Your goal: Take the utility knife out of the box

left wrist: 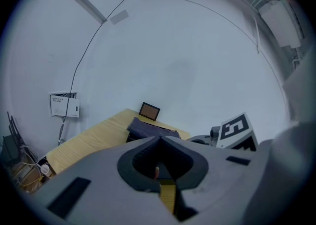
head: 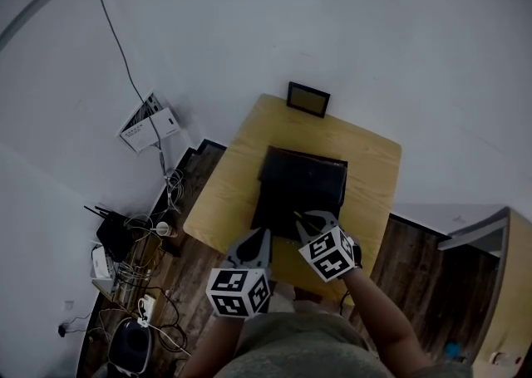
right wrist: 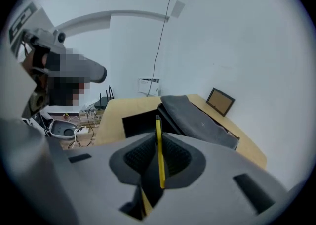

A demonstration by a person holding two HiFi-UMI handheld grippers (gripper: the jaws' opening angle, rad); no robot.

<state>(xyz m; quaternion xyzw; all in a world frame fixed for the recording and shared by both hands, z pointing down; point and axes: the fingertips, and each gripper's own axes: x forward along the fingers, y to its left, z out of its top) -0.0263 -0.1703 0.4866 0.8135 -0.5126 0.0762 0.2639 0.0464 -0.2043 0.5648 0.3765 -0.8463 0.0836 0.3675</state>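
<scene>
My right gripper [right wrist: 158, 137] is clamped on the thin yellow utility knife [right wrist: 159, 159], over the near end of the black box [head: 303, 177] on the wooden table [head: 237, 177]. My left gripper [left wrist: 160, 139] (just left of it) has its jaws together, holding nothing.

Bare table [head: 223, 195] either side of open box [head: 274, 212], raised lid [head: 303, 170] and frame [head: 307, 99] closing the far side

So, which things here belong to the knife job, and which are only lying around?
Job: utility knife, clamped in right gripper; open black box; left gripper, shut, empty.
Lying about: picture frame; router; cables; white wall unit.
</scene>
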